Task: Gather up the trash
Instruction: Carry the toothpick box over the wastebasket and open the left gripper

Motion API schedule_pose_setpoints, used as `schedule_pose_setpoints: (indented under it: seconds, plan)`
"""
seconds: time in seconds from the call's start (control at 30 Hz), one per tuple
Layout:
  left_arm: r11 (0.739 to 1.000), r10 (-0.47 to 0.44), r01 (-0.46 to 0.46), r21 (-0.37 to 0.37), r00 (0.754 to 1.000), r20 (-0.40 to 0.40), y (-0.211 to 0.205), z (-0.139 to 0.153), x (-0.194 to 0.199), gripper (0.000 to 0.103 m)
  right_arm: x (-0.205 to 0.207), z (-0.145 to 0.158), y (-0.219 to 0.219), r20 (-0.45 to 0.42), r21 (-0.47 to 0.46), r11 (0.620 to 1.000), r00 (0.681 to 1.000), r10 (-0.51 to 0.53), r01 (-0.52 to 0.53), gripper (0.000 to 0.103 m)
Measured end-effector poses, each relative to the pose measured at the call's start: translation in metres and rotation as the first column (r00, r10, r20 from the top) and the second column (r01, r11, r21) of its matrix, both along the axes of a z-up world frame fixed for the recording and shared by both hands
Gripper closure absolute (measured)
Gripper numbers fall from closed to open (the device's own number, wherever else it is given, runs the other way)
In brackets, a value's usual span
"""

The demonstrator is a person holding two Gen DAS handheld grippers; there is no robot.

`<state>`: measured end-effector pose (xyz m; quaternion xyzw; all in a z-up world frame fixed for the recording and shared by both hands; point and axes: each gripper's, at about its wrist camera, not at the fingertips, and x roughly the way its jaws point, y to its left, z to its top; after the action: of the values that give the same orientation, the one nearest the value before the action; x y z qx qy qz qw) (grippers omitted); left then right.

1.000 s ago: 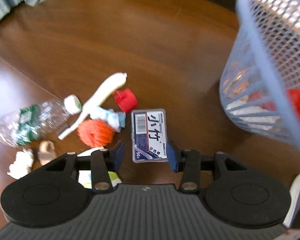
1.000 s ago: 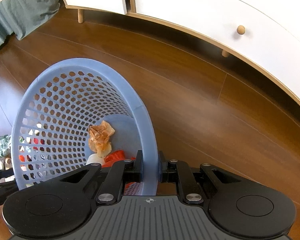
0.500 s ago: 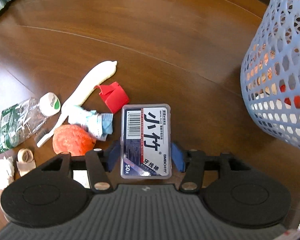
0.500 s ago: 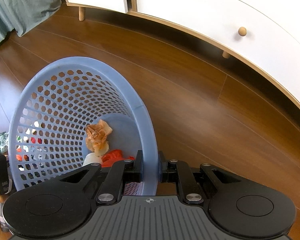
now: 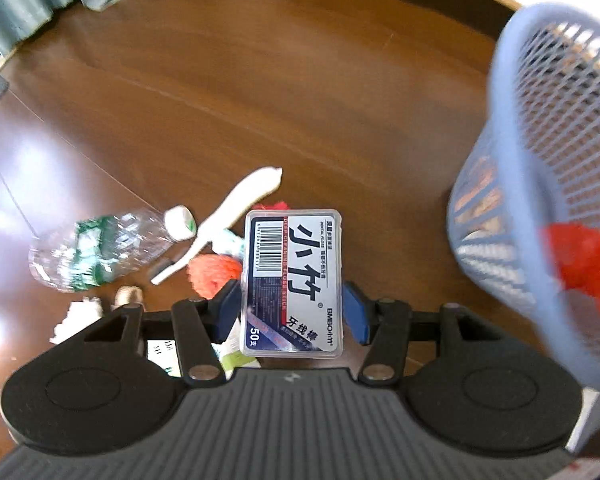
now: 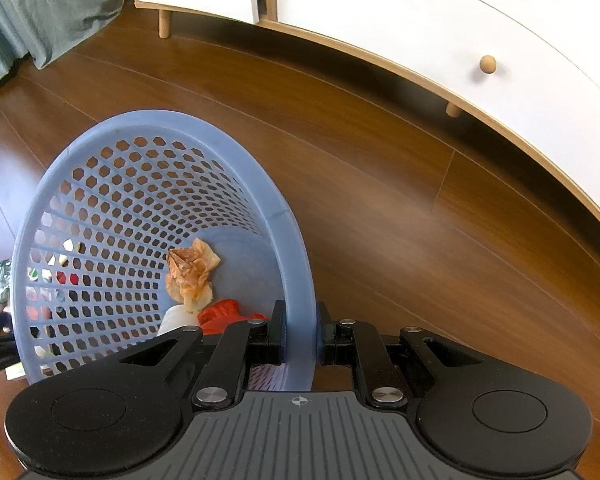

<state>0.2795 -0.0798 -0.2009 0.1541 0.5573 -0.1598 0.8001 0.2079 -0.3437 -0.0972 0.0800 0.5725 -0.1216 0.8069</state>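
- My left gripper [image 5: 291,312] pinches the floss box [image 5: 294,280] between its blue pads, above the floor [image 5: 260,80].
- My right gripper [image 6: 300,338] is clamped on the basket [image 6: 296,248] rim.
- A bottle [image 5: 100,248] and other trash lie below; the basket holds crumpled paper [image 6: 190,276].

Your left gripper [image 5: 290,312]: black linkage arms, silver pivot screws, blue pads on the jaws, ribbed grey housing. Your right gripper [image 6: 300,334]: same build, black pads, crosshair mark.
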Motion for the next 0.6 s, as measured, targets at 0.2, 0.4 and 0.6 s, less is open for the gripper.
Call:
schedule_pose_setpoints:
  seconds: [0.2,0.4,0.6]
  plan:
    - [0.999,-0.029,0.031,-0.031,0.998,0.06,-0.014,0.074,-0.016,0.053,0.002,-0.002,-0.002,-0.015,-0.007,1.0,1.0,0.01,-0.01,0.093]
    - [0.987,-0.115,0.127,-0.101,0.987,0.112,-0.054,0.122,-0.03,0.053,0.002,-0.003,0.0,-0.025,-0.028,0.999,0.999,0.028,-0.028,0.093]
    - [0.967,-0.205,0.219,-0.128,0.972,0.115,-0.095,0.127,-0.036,0.053,0.001,-0.004,0.006,-0.029,-0.057,0.997,0.999,0.046,-0.048,0.092]
